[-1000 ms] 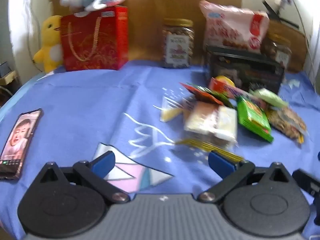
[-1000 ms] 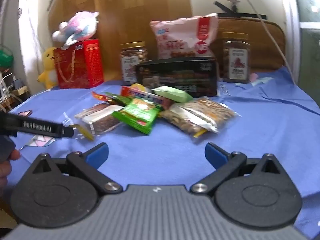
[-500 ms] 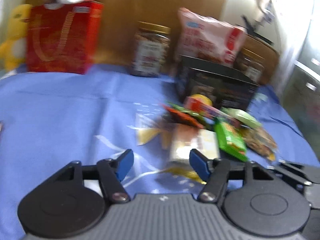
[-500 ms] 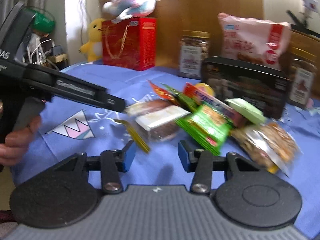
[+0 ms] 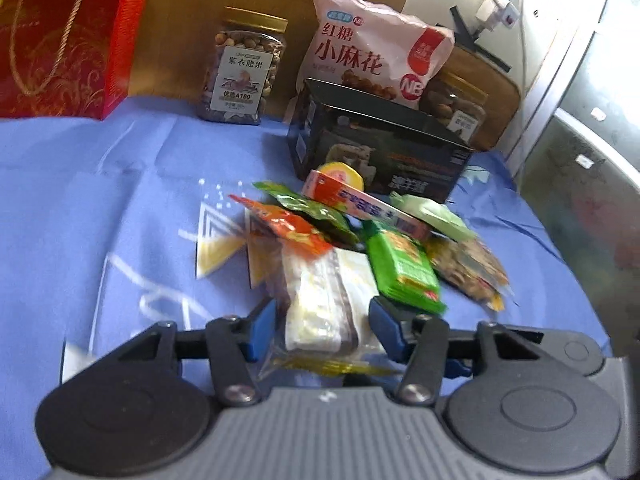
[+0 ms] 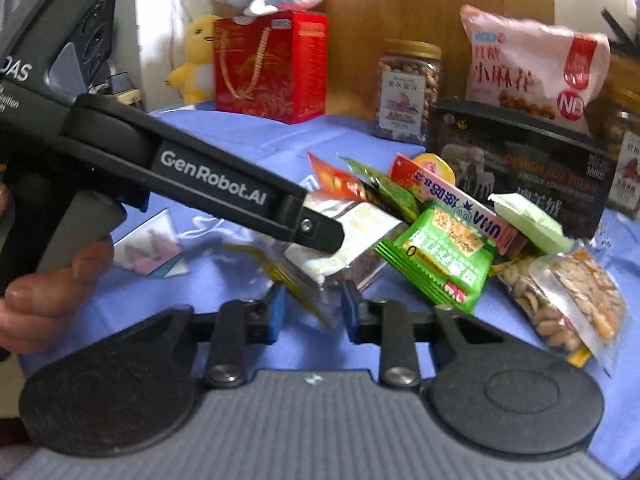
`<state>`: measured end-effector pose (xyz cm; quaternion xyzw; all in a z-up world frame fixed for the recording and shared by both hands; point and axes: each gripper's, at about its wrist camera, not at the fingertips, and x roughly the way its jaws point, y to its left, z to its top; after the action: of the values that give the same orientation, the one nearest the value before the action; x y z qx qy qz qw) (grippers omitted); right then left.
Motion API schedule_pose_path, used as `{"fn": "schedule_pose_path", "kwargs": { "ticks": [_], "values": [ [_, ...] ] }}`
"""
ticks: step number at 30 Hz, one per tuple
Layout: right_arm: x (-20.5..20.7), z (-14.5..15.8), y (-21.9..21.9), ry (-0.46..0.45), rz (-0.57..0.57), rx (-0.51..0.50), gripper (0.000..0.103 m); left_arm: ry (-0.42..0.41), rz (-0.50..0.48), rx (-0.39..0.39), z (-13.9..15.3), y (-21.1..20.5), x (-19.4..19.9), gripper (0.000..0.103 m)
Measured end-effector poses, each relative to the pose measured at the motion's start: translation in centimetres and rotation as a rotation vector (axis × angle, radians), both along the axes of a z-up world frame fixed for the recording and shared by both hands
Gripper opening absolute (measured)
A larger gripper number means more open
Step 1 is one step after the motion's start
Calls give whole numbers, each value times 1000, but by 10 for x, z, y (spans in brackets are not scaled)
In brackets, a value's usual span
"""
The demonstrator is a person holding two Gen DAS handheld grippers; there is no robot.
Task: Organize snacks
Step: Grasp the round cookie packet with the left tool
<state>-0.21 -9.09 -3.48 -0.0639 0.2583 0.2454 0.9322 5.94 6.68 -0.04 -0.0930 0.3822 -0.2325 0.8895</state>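
Note:
A heap of snack packets lies on the blue cloth (image 5: 100,200). Nearest me is a clear packet of cream and brown cake (image 5: 320,304). My left gripper (image 5: 323,330) has that packet filling the gap between its blue pads, and its jaws are closing. From the right wrist view its black finger (image 6: 320,236) lies across the same packet (image 6: 360,224). My right gripper (image 6: 312,314) is closing too, with the packet's yellow-striped sealed edge (image 6: 296,292) between its pads and a gap on both sides. A green packet (image 6: 440,256) and a nut bag (image 6: 568,296) lie to the right.
Behind the heap stands a black box (image 5: 380,148) with a pink bag (image 5: 372,52) on it. A nut jar (image 5: 244,72) and a red gift bag (image 5: 64,40) stand at the back left. A person's hand (image 6: 48,292) holds the left gripper's handle.
Both grippers' jaws have narrowed from wide open. Both have closed in on the clear cake packet, and the left view has swung right towards the heap.

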Motion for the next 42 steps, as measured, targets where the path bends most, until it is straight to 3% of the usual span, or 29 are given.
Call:
{"fn": "schedule_pose_path", "kwargs": {
  "ticks": [5,9,18,19,20,21,24,27,31,34,37,40,42],
  "values": [
    [-30,4,-10,2,105,43,23,12,6,-59,3,20,-34,50],
    [-35,15,-13,-47,132,88,19,-7,32,-90,15,24,-37,50],
    [-13,46,-44,-196,18,164,17,-182,-23,-62,69,-26,-7,50],
    [-8,51,-49,-220,-2,168,5,-192,-56,-75,73,-35,-1,44],
    [-5,55,-55,-242,-10,171,3,-189,-98,-98,76,-42,4,41],
    [1,58,-59,-250,-6,176,3,-181,-133,-119,80,-51,12,41],
    [13,61,-67,-262,-48,151,3,-192,-121,-83,85,-71,26,41],
    [21,55,-88,-238,-100,174,7,-189,-97,-79,80,-69,34,45],
    [21,35,-115,-153,-125,214,16,-110,-58,-76,63,-43,44,48],
    [14,18,-121,-77,-103,242,42,-41,-51,-80,43,-30,45,58],
    [6,9,-115,-50,-91,211,46,21,-61,-81,26,-30,47,58],
    [4,4,-103,-27,-58,154,57,54,-96,-97,16,-36,48,58],
    [6,0,-93,-41,-47,84,55,72,-120,-87,9,-44,50,48]
  ]
}}
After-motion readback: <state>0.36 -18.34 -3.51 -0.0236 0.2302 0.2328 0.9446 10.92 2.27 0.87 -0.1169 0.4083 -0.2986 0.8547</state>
